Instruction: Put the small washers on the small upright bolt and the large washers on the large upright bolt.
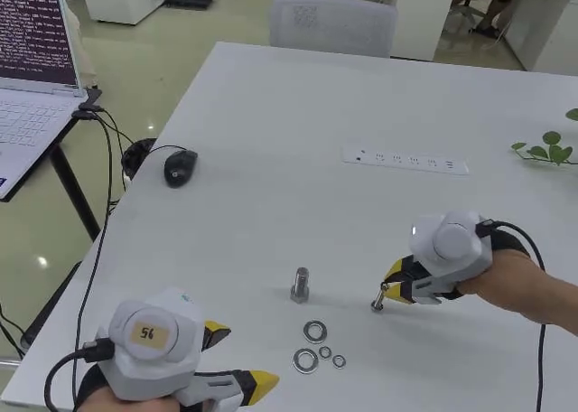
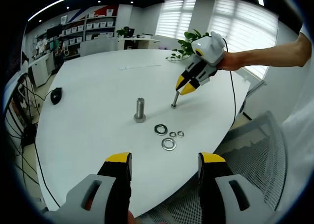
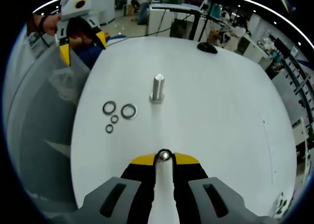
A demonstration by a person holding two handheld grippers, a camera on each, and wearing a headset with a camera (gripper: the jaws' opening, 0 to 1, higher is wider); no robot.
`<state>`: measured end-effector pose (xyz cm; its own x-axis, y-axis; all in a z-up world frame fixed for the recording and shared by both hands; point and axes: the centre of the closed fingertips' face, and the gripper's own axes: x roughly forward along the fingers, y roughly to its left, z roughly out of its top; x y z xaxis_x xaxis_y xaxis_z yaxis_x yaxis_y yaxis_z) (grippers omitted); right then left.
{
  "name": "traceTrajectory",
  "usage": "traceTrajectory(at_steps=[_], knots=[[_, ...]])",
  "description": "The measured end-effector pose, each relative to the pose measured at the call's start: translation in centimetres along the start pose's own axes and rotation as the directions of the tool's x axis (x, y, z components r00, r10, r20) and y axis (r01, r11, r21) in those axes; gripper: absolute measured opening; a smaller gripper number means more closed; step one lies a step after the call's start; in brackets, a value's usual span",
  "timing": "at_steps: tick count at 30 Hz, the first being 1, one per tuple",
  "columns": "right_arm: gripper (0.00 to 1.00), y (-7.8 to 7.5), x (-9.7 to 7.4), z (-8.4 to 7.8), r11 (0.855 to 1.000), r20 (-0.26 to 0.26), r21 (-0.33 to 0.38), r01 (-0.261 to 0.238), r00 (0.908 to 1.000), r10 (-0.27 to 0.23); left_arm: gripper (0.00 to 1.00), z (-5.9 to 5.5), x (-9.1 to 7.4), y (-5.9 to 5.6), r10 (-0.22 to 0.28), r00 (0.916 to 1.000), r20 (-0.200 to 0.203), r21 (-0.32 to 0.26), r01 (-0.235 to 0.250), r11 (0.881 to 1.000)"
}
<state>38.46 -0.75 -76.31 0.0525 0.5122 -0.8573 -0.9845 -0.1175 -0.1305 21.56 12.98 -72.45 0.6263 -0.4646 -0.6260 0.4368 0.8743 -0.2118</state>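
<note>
My left hand-held gripper hovers spread over the worktop's near edge. The large bolt stands upright, with four washers loose just before it. My right hand-held gripper pinches the small bolt.

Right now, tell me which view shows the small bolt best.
Left gripper view: the small bolt stands side-on, shank clear below the right gripper. Head view shows it tiny; right gripper view, just its top end.
</note>
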Motion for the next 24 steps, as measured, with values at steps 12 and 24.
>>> traceTrajectory(at_steps=[12,24], knots=[[0.14,0.03,0.22,-0.02,1.0,-0.01,-0.007,-0.003,0.9999,0.003,0.54,-0.09,0.04,-0.05,-0.001,1.0,-0.004,0.0,0.001,1.0],[0.14,0.05,0.84,-0.36,1.0,-0.033,-0.008,-0.011,0.9994,0.011,0.54,0.05,0.15,-0.15,-0.005,1.0,-0.003,0.003,0.005,1.0]])
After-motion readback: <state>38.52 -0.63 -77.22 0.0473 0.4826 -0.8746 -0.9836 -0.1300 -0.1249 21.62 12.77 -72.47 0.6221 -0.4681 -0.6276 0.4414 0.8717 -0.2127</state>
